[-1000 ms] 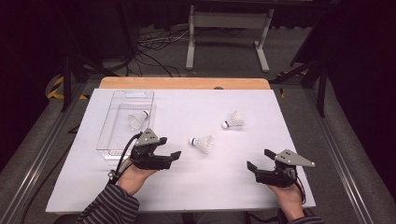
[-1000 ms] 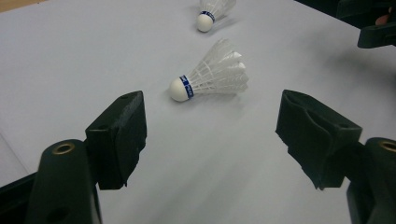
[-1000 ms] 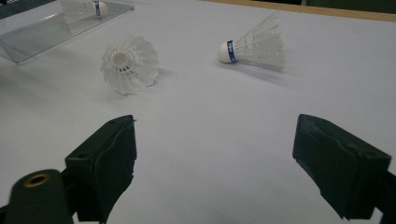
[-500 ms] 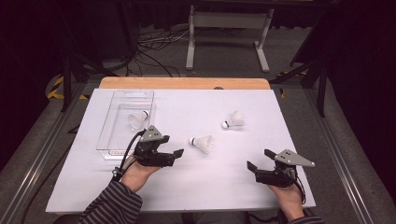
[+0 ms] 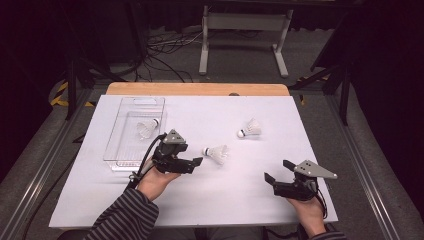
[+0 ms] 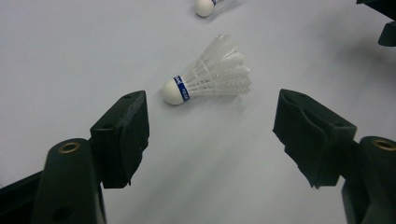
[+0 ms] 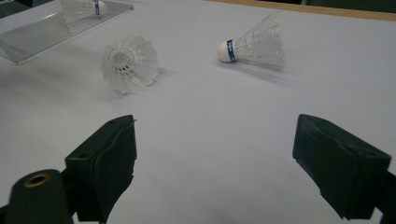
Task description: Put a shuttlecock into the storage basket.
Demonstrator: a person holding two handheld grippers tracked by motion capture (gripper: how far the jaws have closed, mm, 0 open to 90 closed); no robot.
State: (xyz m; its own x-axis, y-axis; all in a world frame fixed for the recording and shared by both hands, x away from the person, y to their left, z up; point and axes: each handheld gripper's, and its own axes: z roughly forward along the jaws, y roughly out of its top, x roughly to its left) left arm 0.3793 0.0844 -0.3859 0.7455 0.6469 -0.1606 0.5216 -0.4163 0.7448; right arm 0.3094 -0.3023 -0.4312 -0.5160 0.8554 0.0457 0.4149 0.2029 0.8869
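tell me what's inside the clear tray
One shuttlecock lies on its side inside the clear tray, cork end toward the table's middle. The left hand-held gripper and its cable cover the tray's near right corner, so that bit stays hidden.

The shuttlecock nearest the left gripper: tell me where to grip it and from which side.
Grip the shuttlecock low on its feather skirt, just behind the white cork, probably. It lies on its side on the table, cork towards the open left gripper, so come from that cork side, jaws straddling its narrow end.
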